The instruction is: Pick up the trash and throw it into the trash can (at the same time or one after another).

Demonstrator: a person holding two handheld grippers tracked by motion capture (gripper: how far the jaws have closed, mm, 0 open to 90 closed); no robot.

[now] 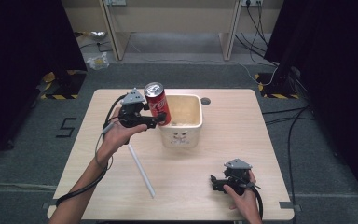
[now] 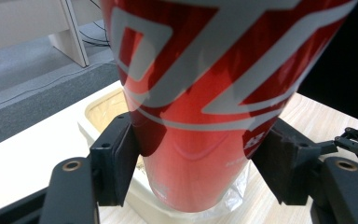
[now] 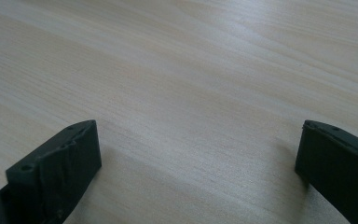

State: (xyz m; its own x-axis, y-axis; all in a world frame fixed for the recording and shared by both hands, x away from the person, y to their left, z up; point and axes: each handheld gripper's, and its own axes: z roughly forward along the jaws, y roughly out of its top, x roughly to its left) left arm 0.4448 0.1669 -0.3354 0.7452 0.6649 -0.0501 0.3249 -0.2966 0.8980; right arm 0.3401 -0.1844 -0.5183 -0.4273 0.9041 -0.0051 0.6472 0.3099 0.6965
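Left gripper (image 1: 160,120): I hold it raised above the table, jaws clamped on the lower part of the red soda can, one pad on each side of the can wall.
Left gripper, own view (image 2: 198,158): both black pads press against the can; the can bottom hangs below the pads.
Red soda can (image 1: 157,102): lifted clear of the table, tilted slightly, silver top facing up. It hangs at the left rim of the cream container, partly over its opening.
Red soda can, close view (image 2: 205,93): red wall with white lettering; its bottom edge sits above the container rim, not resting on it as far as I can tell.
Cream container (image 1: 189,133): square tub standing upright at the table centre, towards the far edge, with a small printed mark on its near wall. Interior pale; contents cannot be identified.
Cream container, close view (image 2: 98,123): rim and inner wall show behind and beneath the can.
White straw (image 1: 141,170): lies flat on the table, diagonal, near side of the container and well apart from the can.
Right gripper (image 1: 213,183): I rest it on the table near the front right edge, well apart from the container.
Right gripper, own view (image 3: 198,163): jaws spread wide, bare tabletop between them, nothing gripped.
Table (image 1: 242,140): light wood surface.
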